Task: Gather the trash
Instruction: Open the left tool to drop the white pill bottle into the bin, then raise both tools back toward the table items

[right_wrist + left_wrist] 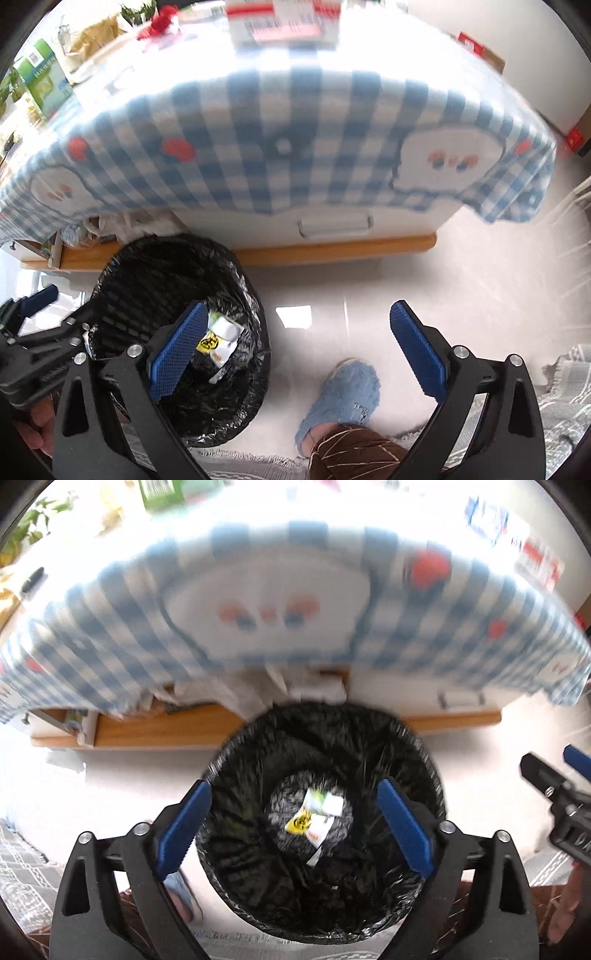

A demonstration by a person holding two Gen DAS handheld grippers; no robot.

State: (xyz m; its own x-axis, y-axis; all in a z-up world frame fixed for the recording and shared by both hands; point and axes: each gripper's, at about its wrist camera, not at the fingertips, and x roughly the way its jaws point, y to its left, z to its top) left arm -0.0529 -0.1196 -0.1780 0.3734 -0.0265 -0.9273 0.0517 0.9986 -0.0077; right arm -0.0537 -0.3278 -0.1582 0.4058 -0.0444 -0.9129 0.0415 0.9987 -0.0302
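Observation:
A round bin lined with a black bag [369, 897] stands on the pale floor below me. White and yellow wrappers [319, 818] lie loose at its bottom. My left gripper [295, 794] hangs open above the bin mouth, its blue pads wide apart with nothing between them. In the right wrist view the same bin [236, 398] is at lower left with the wrappers [218, 341] inside. My right gripper [299, 317] is open over bare floor beside the bin, holding nothing. The left gripper [40, 299] shows at that view's left edge.
A low table under a blue-checked cloth [280, 140] stands just beyond the bin, carrying boxes [284, 22] and a green carton [44, 77]. A person's foot in a blue slipper [347, 395] rests on the floor near the bin. A grey patterned fabric [569, 398] lies at lower right.

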